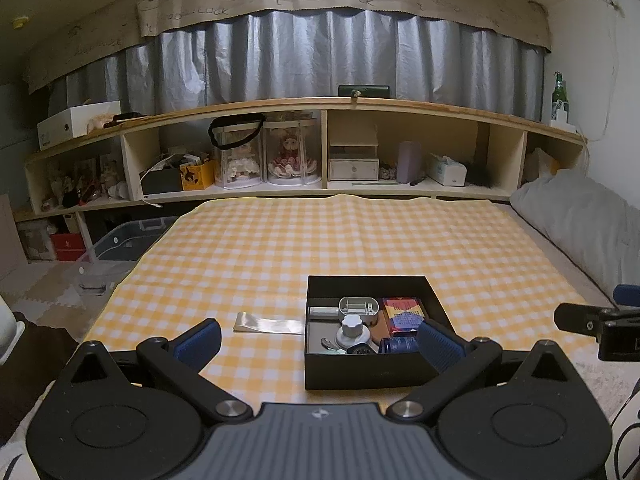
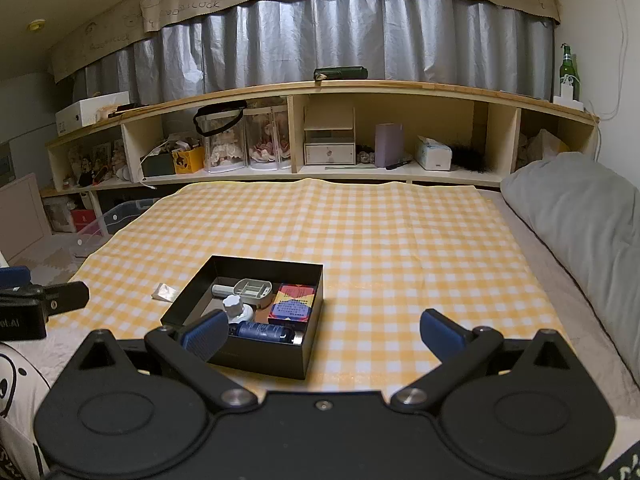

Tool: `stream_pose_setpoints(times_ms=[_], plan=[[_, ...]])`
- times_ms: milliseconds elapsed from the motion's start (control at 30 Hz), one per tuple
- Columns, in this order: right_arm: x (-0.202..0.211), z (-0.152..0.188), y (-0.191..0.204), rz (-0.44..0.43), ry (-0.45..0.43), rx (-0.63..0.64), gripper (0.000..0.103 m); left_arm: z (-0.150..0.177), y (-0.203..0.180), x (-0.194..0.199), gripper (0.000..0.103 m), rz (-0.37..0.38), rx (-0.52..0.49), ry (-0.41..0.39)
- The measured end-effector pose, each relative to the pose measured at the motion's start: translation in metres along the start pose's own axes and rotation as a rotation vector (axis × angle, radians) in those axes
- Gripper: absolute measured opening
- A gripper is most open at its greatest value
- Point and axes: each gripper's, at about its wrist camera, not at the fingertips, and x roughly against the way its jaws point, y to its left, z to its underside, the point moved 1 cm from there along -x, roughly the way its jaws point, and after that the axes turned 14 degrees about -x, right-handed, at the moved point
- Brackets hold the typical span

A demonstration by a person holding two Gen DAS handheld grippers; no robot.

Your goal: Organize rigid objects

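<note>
- The left tool (image 1: pixel 318 340) is seen with its 2 blue-padded fingers (image 1: pixel 199 340) spread wide apart; nothing is held between them; its right finger is seen in front of the near right corner of the black box (image 1: pixel 360 372), though contact cannot be told.
- The right tool (image 2: pixel 322 334) is likewise spread wide, with nothing gripped; its left finger (image 2: pixel 204 334) overlaps the near left edge of the box in that view, and whether it touches cannot be told; its right finger is seen over bare cloth.
- The black box is set on a yellow-and-white checked cloth (image 1: pixel 360 240) spread over a bed; it lies between the 2 tools, nearer the left tool's right side.
- Inside the box are gathered a grey oval case (image 1: pixel 358 306), a white knobbed cap (image 1: pixel 352 330), a red-and-blue patterned carton (image 1: pixel 402 314) and a dark blue bottle (image 2: pixel 264 332) laid on its side along the near wall; the items are packed close, several touching.
- A clear flat wrapper (image 1: pixel 269 324) is left on the cloth just beside the box's left wall, outside it.
- A grey pillow (image 2: pixel 580 216) is seen along the right edge of the bed; a long wooden shelf (image 1: pixel 320 104) runs behind.
</note>
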Motion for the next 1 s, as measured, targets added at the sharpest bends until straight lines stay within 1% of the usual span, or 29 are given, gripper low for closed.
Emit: stream_pose_setpoints(times_ms=[1000], plan=[[0.0002,0.0007,0.0009,0.001,0.002,0.002,0.103,0.0028,0.0014,0.0007,0.103,-0.002,0.001,0.004]])
